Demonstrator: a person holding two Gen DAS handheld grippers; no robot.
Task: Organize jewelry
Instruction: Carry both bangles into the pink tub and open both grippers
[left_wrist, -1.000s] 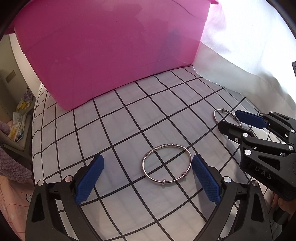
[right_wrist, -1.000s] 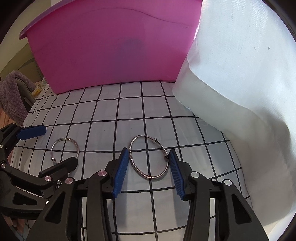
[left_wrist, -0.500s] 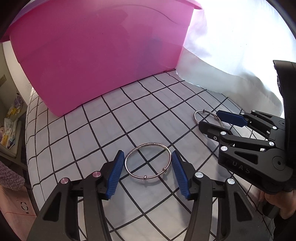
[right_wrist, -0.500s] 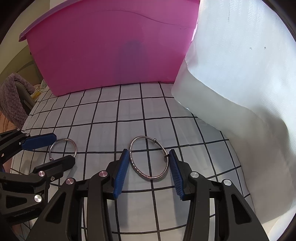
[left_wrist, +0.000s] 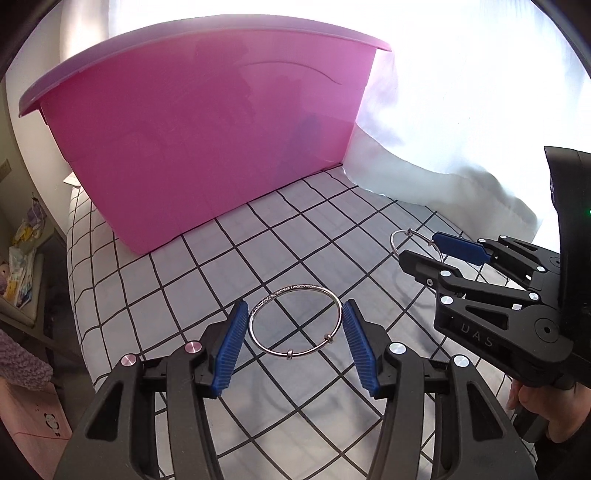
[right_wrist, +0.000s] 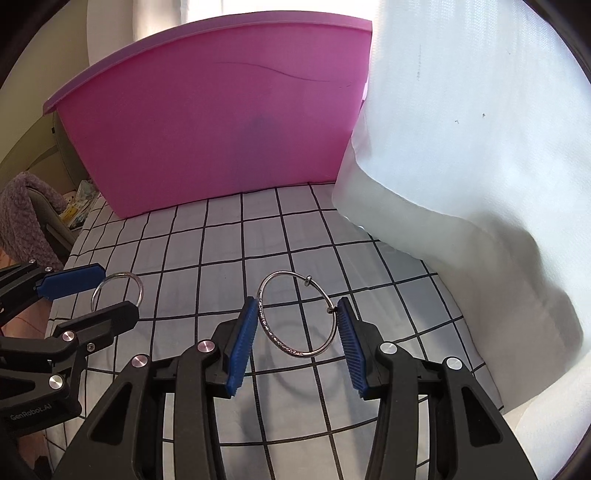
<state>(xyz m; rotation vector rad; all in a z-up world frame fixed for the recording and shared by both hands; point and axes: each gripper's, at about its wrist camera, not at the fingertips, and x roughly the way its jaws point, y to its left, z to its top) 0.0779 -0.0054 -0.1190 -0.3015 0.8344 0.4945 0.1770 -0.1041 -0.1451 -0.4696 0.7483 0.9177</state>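
Observation:
Two silver bangles. My left gripper (left_wrist: 293, 343) is shut on one bangle (left_wrist: 295, 291), held flat between its blue pads above the checked sheet, with its shadow below. My right gripper (right_wrist: 299, 334) is shut on the other bangle (right_wrist: 273, 334), also lifted off the sheet. Each gripper shows in the other's view: the right gripper (left_wrist: 424, 251) with its bangle (left_wrist: 397, 240) at the right, the left gripper (right_wrist: 96, 295) with its bangle (right_wrist: 138, 286) at the left.
A large pink plastic bin (left_wrist: 207, 147) stands at the back; it also shows in the right wrist view (right_wrist: 221, 129). A white pillow (right_wrist: 461, 166) lies at the right. The white sheet with a black grid (left_wrist: 221, 266) covers the bed.
The left gripper has closed on its bangle. Both grippers have risen, lifting the bangles off the sheet, so the bin's rim now shows.

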